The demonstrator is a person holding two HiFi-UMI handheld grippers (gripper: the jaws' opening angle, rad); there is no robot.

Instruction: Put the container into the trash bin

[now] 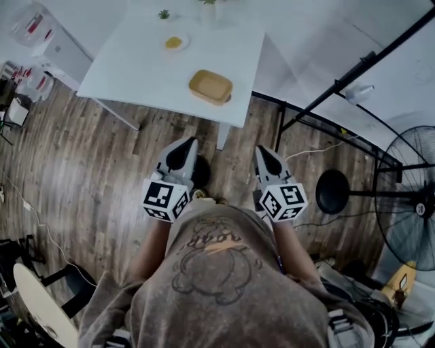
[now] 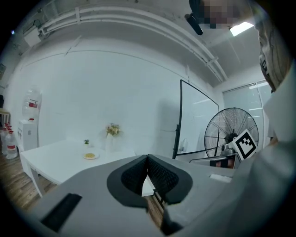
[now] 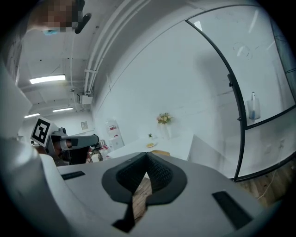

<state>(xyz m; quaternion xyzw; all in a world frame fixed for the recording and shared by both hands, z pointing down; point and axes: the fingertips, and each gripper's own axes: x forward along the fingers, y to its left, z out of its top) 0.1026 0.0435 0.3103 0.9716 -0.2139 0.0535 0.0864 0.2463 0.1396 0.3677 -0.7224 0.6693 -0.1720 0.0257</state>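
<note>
Both forearms reach forward from the person's torso, side by side, over the wooden floor [image 1: 81, 156].

Left hand-held gripper [image 1: 185, 144]: held close to level, nose toward the bench [image 1: 129, 61]. Its own view shows the pads [image 2: 133, 176] meeting at the tips with nothing between them.

Right hand-held gripper [image 1: 264, 151]: same attitude, set apart from the left one. Its jaws are together and nothing is held (a sliver of floor shows beneath the meeting pads). Neither unit touches anything.

Container [image 1: 211, 86]: a shallow tan tray, rectangular with rounded corners, nothing visible inside. It lies flat near the white bench's near edge, ahead of both units and well apart from them.

Farther back on the bench sit a small plate [image 1: 174, 43] carrying something yellow, then a small green plant [image 1: 164, 13]. A standing fan [image 1: 414, 197] is at the right.
</note>
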